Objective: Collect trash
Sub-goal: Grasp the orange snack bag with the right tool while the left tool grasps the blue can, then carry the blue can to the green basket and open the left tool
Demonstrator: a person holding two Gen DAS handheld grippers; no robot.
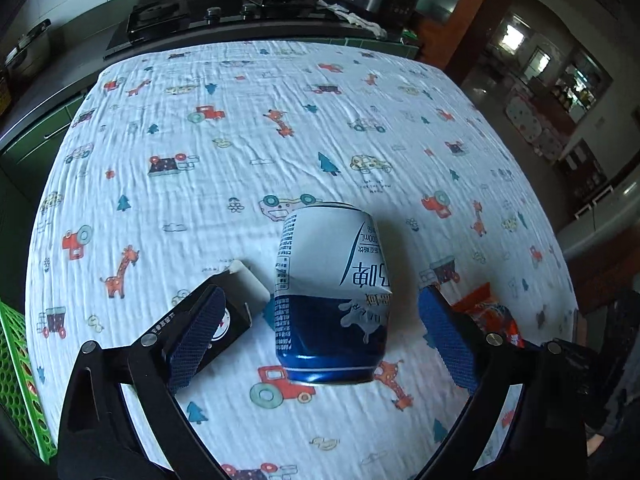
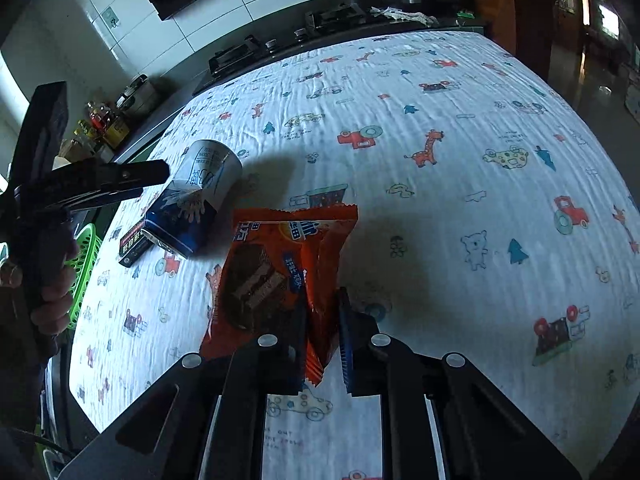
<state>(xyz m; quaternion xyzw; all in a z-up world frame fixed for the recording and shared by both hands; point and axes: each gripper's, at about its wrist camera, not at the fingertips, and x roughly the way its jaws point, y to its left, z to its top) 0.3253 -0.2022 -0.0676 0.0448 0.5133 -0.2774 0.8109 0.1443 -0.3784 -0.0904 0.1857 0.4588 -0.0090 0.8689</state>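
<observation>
The dented beer can (image 1: pixel 332 300) lies on its side on the table (image 1: pixel 280 120), which is covered by a white cloth printed with giraffes and tractors; its blue base end faces the left hand-held gripper (image 1: pixel 320 328), whose jaws stand wide to either side of the can without touching it. The can looks empty and light, thin-walled and already creased, so I would expect it to roll on its curved side and to buckle further under a hard squeeze; taking it across the middle of the body, where the crease gives a flatter face, seems the safer hold. Just beside it, on the left, lies a small black carton (image 1: pixel 236 316) with a pale end, stiff-edged and light by the look of it. The orange snack wrapper (image 2: pixel 280 272) is pinched near its lower edge in the right hand-held gripper (image 2: pixel 322 344), jaws drawn narrow on the film; it is soft, crinkly and slippery, and could slide out if the grip slackens. A green perforated basket (image 1: pixel 16 380) sits at the table's left edge, seemingly where the trash belongs.
</observation>
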